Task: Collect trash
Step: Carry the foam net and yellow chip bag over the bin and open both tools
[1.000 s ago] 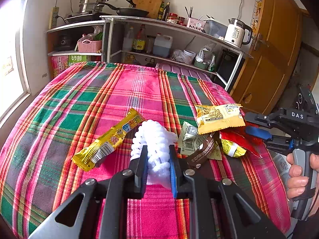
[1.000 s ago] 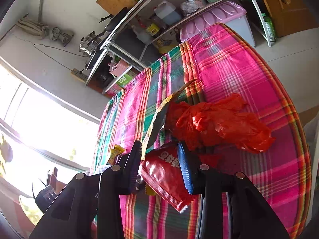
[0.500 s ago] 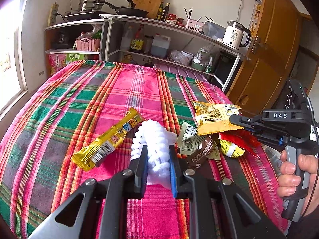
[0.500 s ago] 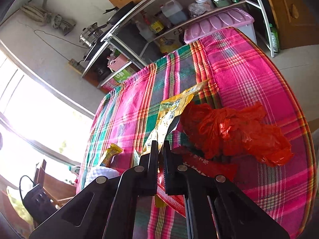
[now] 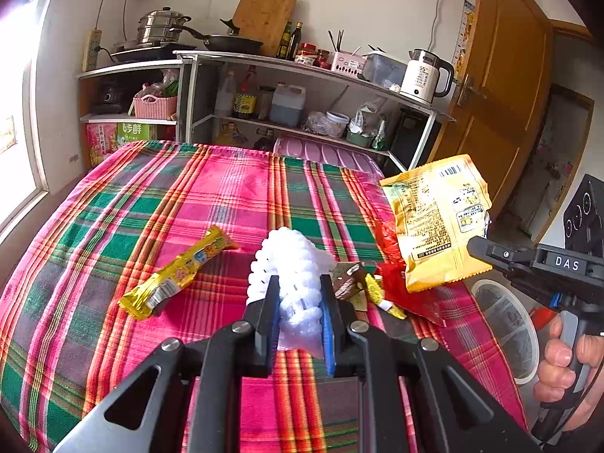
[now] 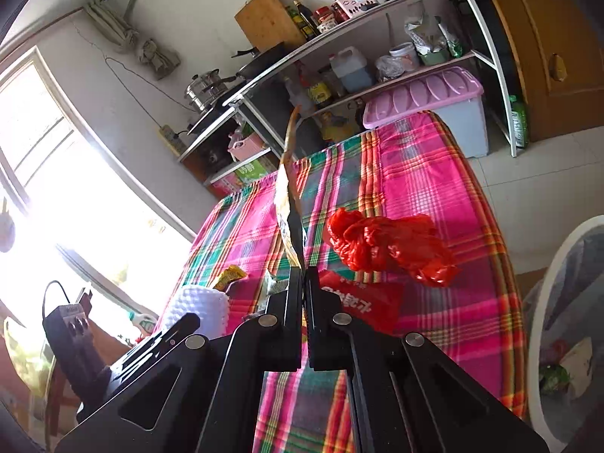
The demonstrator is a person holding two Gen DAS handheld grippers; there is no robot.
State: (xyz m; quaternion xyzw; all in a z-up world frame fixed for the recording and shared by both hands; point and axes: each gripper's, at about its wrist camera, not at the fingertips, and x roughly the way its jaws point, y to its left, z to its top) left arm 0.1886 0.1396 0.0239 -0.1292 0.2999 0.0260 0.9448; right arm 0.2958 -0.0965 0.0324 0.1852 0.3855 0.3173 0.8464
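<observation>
My left gripper (image 5: 300, 302) is shut on a white foam net (image 5: 294, 264), held low over the plaid tablecloth (image 5: 188, 196). My right gripper (image 6: 303, 275) is shut on the edge of a yellow snack packet (image 6: 288, 204), which stands edge-on above its fingers. In the left wrist view that packet (image 5: 438, 222) hangs in the air at the right, clear of the table. On the cloth lie a long yellow wrapper (image 5: 177, 275), a brown wrapper (image 5: 347, 283), a red plastic bag (image 6: 389, 245) and a flat red packet (image 6: 362, 302).
A round white bin (image 6: 566, 321) with rubbish inside stands on the floor off the table's right edge. Metal shelves (image 5: 302, 75) with pots, bottles and a kettle line the far wall. A lilac-lidded box (image 6: 426, 94) sits behind the table, with a wooden door at right.
My right gripper went from open around the red packet to shut on the yellow snack packet and lifted it off the table. The left gripper rose slightly with the foam net.
</observation>
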